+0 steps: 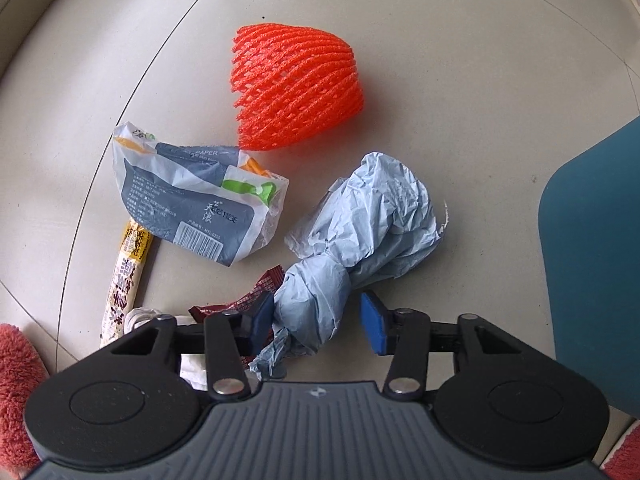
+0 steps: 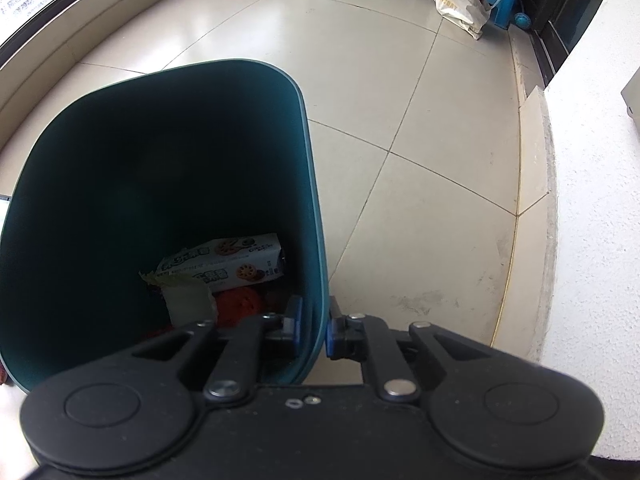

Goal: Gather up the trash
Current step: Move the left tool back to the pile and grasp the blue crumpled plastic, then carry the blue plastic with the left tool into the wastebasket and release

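Left gripper [image 1: 318, 322] straddles the crumpled blue paper [image 1: 360, 232], pads not yet pressing both sides; it may slip out. Right gripper [image 2: 312, 334] clamps the teal bin [image 2: 308, 184] wall.

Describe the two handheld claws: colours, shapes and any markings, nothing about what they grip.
Both look the same build. The left claw has blue rectangular pads on black linkage arms with silver pivot pins, two round black discs either side, and a ribbed grey body bearing a small pale mark. The right claw shows the same blue pads, black links and silver pins, on a plain black body with two small metal rings. No cables or sleeves show.
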Action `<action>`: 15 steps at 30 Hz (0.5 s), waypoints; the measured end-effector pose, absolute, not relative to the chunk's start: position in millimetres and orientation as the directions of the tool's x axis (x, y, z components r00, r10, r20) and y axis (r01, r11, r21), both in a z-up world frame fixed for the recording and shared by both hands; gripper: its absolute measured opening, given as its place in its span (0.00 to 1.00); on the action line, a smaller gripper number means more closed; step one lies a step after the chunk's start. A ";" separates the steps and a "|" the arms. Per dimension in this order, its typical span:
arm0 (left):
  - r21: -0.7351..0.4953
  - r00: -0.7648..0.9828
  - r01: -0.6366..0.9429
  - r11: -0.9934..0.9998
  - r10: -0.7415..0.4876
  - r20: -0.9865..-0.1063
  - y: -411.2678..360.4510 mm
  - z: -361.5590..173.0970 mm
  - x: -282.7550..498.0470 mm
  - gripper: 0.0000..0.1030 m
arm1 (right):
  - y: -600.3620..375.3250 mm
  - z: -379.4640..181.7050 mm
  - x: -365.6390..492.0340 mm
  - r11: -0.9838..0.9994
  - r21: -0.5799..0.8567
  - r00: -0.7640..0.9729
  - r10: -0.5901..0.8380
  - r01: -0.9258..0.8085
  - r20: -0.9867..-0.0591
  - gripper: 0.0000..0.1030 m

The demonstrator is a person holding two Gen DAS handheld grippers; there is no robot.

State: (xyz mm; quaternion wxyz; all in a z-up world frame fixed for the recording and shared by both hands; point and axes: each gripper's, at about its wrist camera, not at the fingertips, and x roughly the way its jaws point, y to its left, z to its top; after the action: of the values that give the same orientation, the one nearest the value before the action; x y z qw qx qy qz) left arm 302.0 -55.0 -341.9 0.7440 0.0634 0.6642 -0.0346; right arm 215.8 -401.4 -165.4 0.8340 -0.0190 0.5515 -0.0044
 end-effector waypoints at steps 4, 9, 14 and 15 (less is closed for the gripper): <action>0.073 0.132 0.127 0.989 0.056 -0.990 -57.2 -342.5 299.2 0.35 | -398.9 -165.7 216.0 0.999 -0.041 0.392 -0.034 -0.010 -0.920 0.10; 0.082 0.158 0.113 0.990 0.064 -0.985 -54.5 -331.6 296.8 0.33 | -398.7 -167.3 215.2 0.999 -0.042 0.393 -0.034 -0.014 -0.919 0.10; 0.043 0.167 0.071 0.997 0.030 -0.985 -41.3 -299.7 297.0 0.33 | -399.3 -167.1 214.6 0.999 -0.037 0.396 -0.029 -0.011 -0.918 0.10; 0.039 0.175 0.064 0.997 0.027 -0.984 -40.5 -290.2 296.4 0.33 | -400.2 -166.7 214.1 0.999 -0.034 0.399 -0.029 -0.006 -0.916 0.08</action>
State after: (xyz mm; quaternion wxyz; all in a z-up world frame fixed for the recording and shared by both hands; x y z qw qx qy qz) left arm 296.4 -40.5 -290.2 0.7656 0.0355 0.6422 -0.0122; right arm 214.1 -400.2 -166.7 0.8363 -0.0158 0.5479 -0.0070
